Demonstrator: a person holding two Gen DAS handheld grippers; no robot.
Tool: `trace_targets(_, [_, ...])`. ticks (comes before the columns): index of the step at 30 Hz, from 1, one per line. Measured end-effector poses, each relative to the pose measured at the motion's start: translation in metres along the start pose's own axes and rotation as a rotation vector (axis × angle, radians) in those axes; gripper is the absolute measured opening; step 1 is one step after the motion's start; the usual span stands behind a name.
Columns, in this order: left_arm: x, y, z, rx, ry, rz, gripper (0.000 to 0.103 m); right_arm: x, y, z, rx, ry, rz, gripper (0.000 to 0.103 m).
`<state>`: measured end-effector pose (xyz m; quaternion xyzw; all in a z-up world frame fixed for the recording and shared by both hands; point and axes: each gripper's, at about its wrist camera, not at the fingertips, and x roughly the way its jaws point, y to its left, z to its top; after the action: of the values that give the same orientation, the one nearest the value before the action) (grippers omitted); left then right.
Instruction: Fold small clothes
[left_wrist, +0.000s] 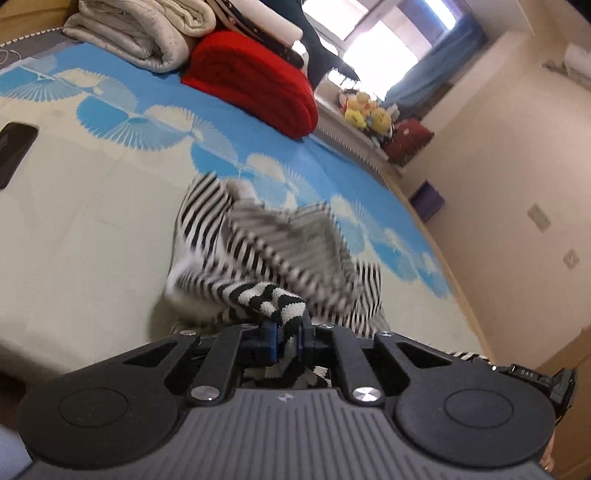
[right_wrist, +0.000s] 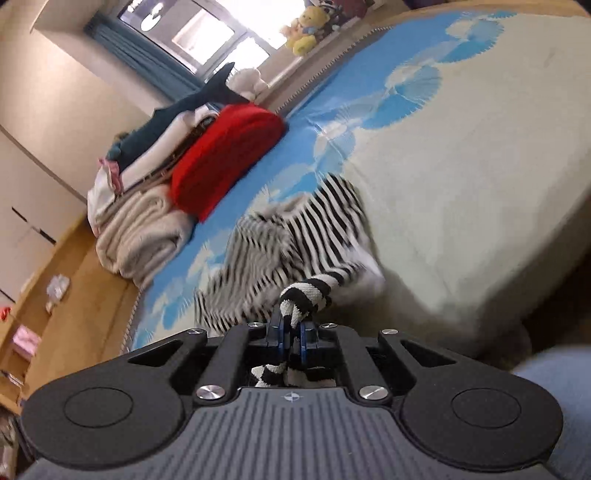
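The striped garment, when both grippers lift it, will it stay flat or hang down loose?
Probably it hangs loose: the striped garment already sags and bunches between the left gripper and the right gripper. It looks thin and light, as small pinches of fabric carry it. It seems unlikely to slip, since each pinch is bunched thick between shut jaws.

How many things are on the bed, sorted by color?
Striped black-and-white garment, pinched by the left gripper and the right gripper: 1
Red blanket: 1
Beige blanket: 1
Black phone-like thing: 1
Total: 4
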<state>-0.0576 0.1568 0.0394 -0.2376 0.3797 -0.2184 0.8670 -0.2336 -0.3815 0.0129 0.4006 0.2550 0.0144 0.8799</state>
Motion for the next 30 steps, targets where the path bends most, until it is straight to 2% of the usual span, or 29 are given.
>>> trace_targets(3, [0.036, 0.001, 0.055, -0.019, -0.024, 0.011, 0.010, 0.040, 0.017, 0.044, 0.016, 0.006, 0.020, 0.007])
trace_targets(5, [0.074, 0.011, 0.101, -0.065, -0.041, 0.028, 0.011, 0.076, 0.029, 0.078, 0.022, 0.012, -0.001, 0.007])
trace_targets(7, [0.129, 0.030, 0.152, -0.171, -0.055, 0.080, 0.017, 0.128, 0.039, 0.119, 0.040, 0.008, -0.045, 0.008])
trace_targets(8, [0.163, 0.045, 0.175, -0.263, -0.034, 0.128, 0.030, 0.162, 0.039, 0.142, 0.092, -0.008, -0.108, 0.010])
trace_targets(9, [0.185, 0.058, 0.190, -0.345, -0.013, 0.162, 0.036, 0.191, 0.036, 0.158, 0.139, -0.027, -0.166, 0.020])
trace_targets(10, [0.200, 0.067, 0.200, -0.391, -0.002, 0.190, 0.036, 0.218, 0.030, 0.171, 0.196, -0.047, -0.213, 0.032])
trace_targets(11, [0.207, 0.072, 0.206, -0.415, -0.013, 0.218, 0.041, 0.238, 0.021, 0.179, 0.236, -0.055, -0.245, 0.036])
trace_targets(12, [0.207, 0.074, 0.207, -0.417, -0.041, 0.235, 0.058, 0.249, 0.015, 0.180, 0.287, -0.070, -0.289, 0.040])
trace_targets(13, [0.202, 0.075, 0.206, -0.407, -0.066, 0.246, 0.072, 0.250, 0.010, 0.175, 0.327, -0.094, -0.290, 0.050])
trace_targets(14, [0.196, 0.075, 0.203, -0.392, -0.092, 0.257, 0.091, 0.247, 0.007, 0.170, 0.324, -0.109, -0.257, 0.056])
trace_targets(15, [0.187, 0.075, 0.196, -0.371, -0.134, 0.273, 0.095, 0.241, 0.004, 0.162, 0.308, -0.125, -0.227, 0.064])
trace_targets(17, [0.176, 0.074, 0.183, -0.335, -0.167, 0.303, 0.096, 0.229, 0.003, 0.153, 0.296, -0.162, -0.275, 0.068])
trace_targets(20, [0.173, 0.072, 0.165, -0.290, -0.112, 0.313, 0.096, 0.216, 0.009, 0.152, 0.222, -0.219, -0.265, 0.068])
trace_targets(24, [0.177, 0.058, 0.137, -0.100, -0.085, 0.395, 0.096, 0.211, 0.010, 0.133, 0.130, -0.256, -0.355, 0.072])
trace_targets(27, [0.181, 0.065, 0.109, -0.041, -0.051, 0.399, 0.096, 0.227, 0.009, 0.122, 0.034, -0.152, -0.428, 0.072])
trace_targets(30, [0.186, 0.079, 0.097, -0.025, 0.029, 0.352, 0.096, 0.236, 0.003, 0.111, -0.034, -0.059, -0.410, 0.072])
